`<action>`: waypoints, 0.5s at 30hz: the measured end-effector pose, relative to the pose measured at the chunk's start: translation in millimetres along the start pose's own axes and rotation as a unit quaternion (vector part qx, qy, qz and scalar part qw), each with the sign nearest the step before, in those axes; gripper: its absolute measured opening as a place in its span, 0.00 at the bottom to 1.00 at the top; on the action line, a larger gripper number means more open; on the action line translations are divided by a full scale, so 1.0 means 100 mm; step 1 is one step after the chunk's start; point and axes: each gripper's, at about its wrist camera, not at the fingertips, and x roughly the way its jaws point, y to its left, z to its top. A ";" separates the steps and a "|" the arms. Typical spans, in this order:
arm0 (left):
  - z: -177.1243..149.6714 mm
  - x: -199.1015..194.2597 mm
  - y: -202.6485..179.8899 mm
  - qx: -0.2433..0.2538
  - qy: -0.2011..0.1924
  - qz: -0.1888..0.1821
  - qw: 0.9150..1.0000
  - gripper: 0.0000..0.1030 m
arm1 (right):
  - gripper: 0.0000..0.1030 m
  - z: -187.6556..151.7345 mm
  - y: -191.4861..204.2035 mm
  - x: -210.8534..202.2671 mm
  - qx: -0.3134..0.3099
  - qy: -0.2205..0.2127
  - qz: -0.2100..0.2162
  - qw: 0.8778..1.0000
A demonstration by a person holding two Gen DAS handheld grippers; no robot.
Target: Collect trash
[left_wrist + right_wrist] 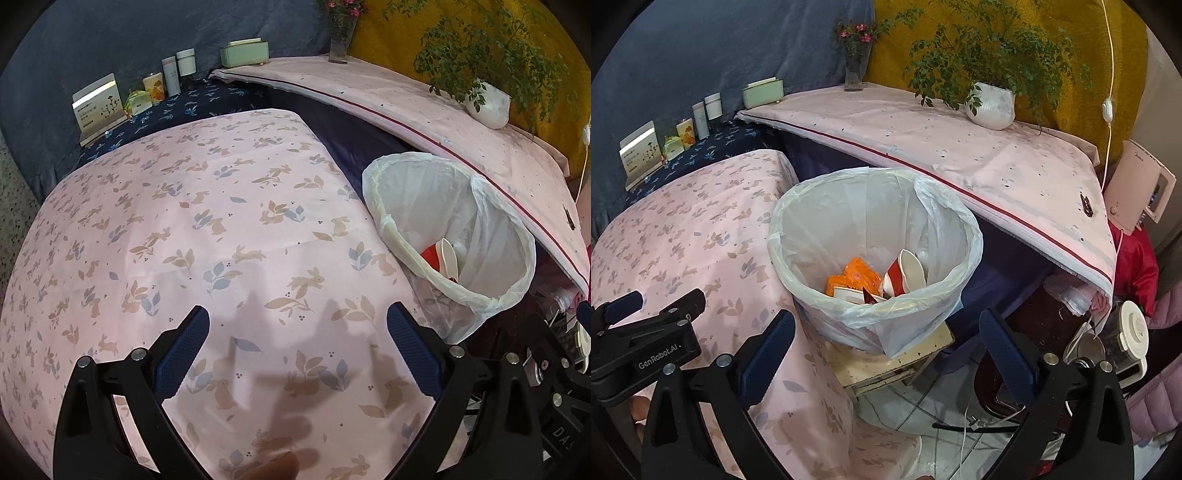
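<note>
A trash bin [875, 236] lined with a white plastic bag stands on a small stool beside the pink table. It holds red-and-white paper cups [905, 273] and an orange wrapper [855, 277]. The bin also shows in the left wrist view [454, 236], at the right. My left gripper [297, 350] is open and empty, over the pink rabbit-print tablecloth [207, 221]. My right gripper [886, 350] is open and empty, just in front of and below the bin's rim. The left gripper also shows in the right wrist view [646, 317], at the far left.
A second pink-covered table [960, 147] behind the bin carries a potted plant [991, 105] and a flower vase [855, 74]. Boxes and bottles [159, 85] line the dark cloth at the back. A kettle [1123, 339], cables and a white appliance [1141, 184] crowd the floor at right.
</note>
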 end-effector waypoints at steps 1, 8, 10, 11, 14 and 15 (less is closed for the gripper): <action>0.00 0.00 0.00 0.000 0.000 -0.001 1.000 0.90 | 0.93 -0.01 0.00 0.00 0.000 0.001 0.001 1.000; -0.03 -0.02 -0.03 0.003 0.000 -0.001 1.000 0.90 | 0.93 -0.05 0.02 -0.01 -0.007 0.005 -0.001 1.000; -0.04 -0.02 -0.04 0.003 0.001 -0.001 1.000 0.90 | 0.93 -0.06 0.02 -0.01 -0.007 0.006 0.000 1.000; -0.05 -0.02 -0.04 0.003 0.003 -0.001 1.000 0.90 | 0.93 -0.07 0.02 -0.01 -0.007 0.006 0.000 1.000; -0.06 -0.02 -0.06 0.001 0.003 0.002 1.000 0.90 | 0.93 -0.09 0.02 -0.02 -0.007 0.005 -0.002 1.000; -0.07 -0.02 -0.06 0.001 0.004 0.003 1.000 0.90 | 0.93 -0.09 0.02 -0.02 -0.007 0.005 -0.002 1.000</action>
